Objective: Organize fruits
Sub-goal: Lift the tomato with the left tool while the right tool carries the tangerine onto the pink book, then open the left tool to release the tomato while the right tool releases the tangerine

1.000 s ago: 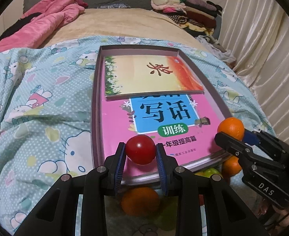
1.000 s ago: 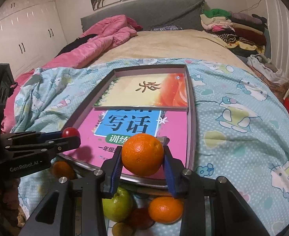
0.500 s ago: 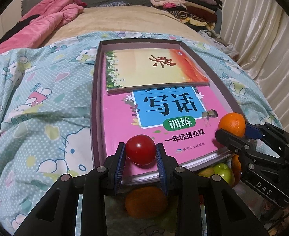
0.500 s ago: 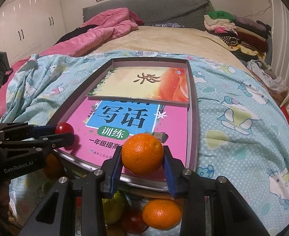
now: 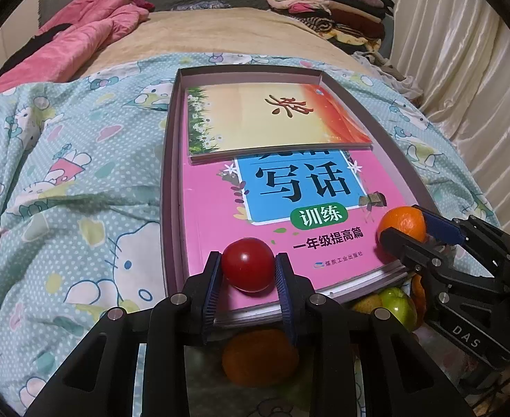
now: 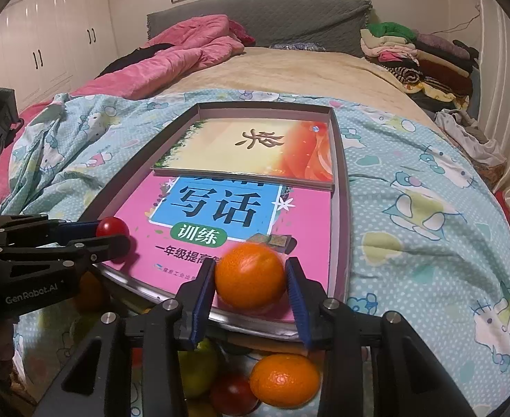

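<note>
I set both fruits down gently on the pink glossy workbook (image 5: 220,208) inside the shallow grey cardboard tray (image 5: 171,180), letting go slowly so neither rolls. My left gripper (image 5: 248,271) pinches the small round red tomato (image 5: 248,264). My right gripper (image 6: 249,278), jaws just easing wider, brackets the round orange mandarin (image 6: 249,274), a gap showing at its right pad.

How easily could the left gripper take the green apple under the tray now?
Probably not easily: the left gripper is shut on the red fruit, and the tray overhangs the green apple.
</note>
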The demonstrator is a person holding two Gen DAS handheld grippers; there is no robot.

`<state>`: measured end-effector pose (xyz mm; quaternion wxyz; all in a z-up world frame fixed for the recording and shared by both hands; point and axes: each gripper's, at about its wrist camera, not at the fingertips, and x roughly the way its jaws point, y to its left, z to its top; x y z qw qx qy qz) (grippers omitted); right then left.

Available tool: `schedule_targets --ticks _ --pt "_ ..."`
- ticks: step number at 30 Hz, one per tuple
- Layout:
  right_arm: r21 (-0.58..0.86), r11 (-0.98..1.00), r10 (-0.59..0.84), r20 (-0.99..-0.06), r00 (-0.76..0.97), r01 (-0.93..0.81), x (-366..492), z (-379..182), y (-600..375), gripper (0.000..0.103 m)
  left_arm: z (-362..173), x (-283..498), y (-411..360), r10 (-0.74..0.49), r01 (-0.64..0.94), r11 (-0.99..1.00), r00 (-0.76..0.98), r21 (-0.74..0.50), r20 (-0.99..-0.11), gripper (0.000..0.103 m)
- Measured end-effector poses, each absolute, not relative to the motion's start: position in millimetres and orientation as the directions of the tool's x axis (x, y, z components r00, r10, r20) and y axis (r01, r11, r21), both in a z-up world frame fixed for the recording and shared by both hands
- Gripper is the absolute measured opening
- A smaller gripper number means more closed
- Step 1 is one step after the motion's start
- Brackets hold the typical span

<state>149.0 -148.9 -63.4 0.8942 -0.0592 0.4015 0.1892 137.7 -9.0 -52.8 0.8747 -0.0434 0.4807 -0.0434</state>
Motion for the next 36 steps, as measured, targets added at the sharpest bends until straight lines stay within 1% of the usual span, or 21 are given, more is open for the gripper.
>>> schedule_targets --ticks 5,8,10,11,12,13,18,20,21,22,24,27,32,34,36 --pt "0.048 0.917 0.301 -0.733 0.610 -0.395 147.5 -63.1 -147.5 0.044 -52.6 137.1 -7.7 -0.122 0.032 0.992 0.532 -0.124 -0.838 0.032" --pt "0.054 0.916 0.309 -0.724 0.616 -0.397 146.7 -61.0 -148.2 0.049 -51.2 136.2 -7.4 -0.128 0.034 0.991 0.536 -0.130 -0.834 0.032" --pt "0.062 0.916 0.319 -0.714 0.624 -0.397 145.4 -58.2 -149.5 0.053 -48.8 134.6 -8.0 -0.132 0.038 0.990 0.543 -0.133 -0.829 0.035" --pt "0.065 0.915 0.323 -0.709 0.627 -0.398 145.2 -56.8 -150.2 0.054 -47.5 133.7 -7.8 -0.133 0.038 0.990 0.547 -0.134 -0.826 0.036" --pt "0.068 0.915 0.327 -0.702 0.632 -0.398 144.6 -55.1 -151.0 0.054 -46.3 133.0 -7.5 -0.134 0.038 0.990 0.551 -0.136 -0.824 0.040" --pt "0.070 0.915 0.329 -0.698 0.635 -0.398 144.4 -54.1 -151.6 0.055 -45.5 132.5 -7.5 -0.135 0.038 0.990 0.553 -0.137 -0.822 0.042" --pt "0.086 0.924 0.326 -0.687 0.649 -0.374 145.1 -50.5 -158.0 0.061 -41.7 130.2 -6.3 -0.140 0.039 0.989 0.563 -0.143 -0.815 0.043" --pt "0.092 0.925 0.328 -0.683 0.653 -0.368 144.7 -49.2 -159.9 0.062 -39.8 129.5 -5.6 -0.141 0.037 0.989 0.569 -0.147 -0.810 0.048" --pt "0.092 0.926 0.327 -0.680 0.656 -0.366 144.4 -48.3 -160.8 0.063 -38.4 128.6 -5.2 -0.140 0.035 0.989 0.574 -0.146 -0.807 0.052" --pt "0.092 0.928 0.324 -0.679 0.658 -0.362 144.1 -47.8 -161.3 0.067 -37.1 127.9 -4.6 -0.140 0.034 0.988 0.579 -0.148 -0.803 0.055" --pt "0.094 0.931 0.321 -0.673 0.666 -0.353 143.6 -46.3 -163.1 0.069 -35.3 127.6 -2.9 -0.146 0.032 0.987 0.582 -0.157 -0.800 0.057" --pt "0.102 0.931 0.326 -0.663 0.674 -0.349 142.8 -43.8 -165.6 0.070 -32.1 126.2 -0.7 -0.150 0.026 0.986 0.590 -0.167 -0.793 0.059" --pt "0.102 0.934 0.324 -0.647 0.690 -0.342 140.3 -39.0 -167.8 0.073 -24.9 121.7 2.3 -0.148 0.022 0.985 0.611 -0.170 -0.778 0.068" --pt "0.108 0.934 0.328 -0.636 0.699 -0.340 139.1 -36.5 -169.4 0.075 -22.0 120.1 3.2 -0.139 0.017 0.986 0.620 -0.164 -0.772 0.073" --pt "0.110 0.934 0.329 -0.629 0.704 -0.339 138.4 -34.5 -169.5 0.077 -19.2 118.4 3.6 -0.129 0.013 0.988 0.628 -0.156 -0.768 0.074"
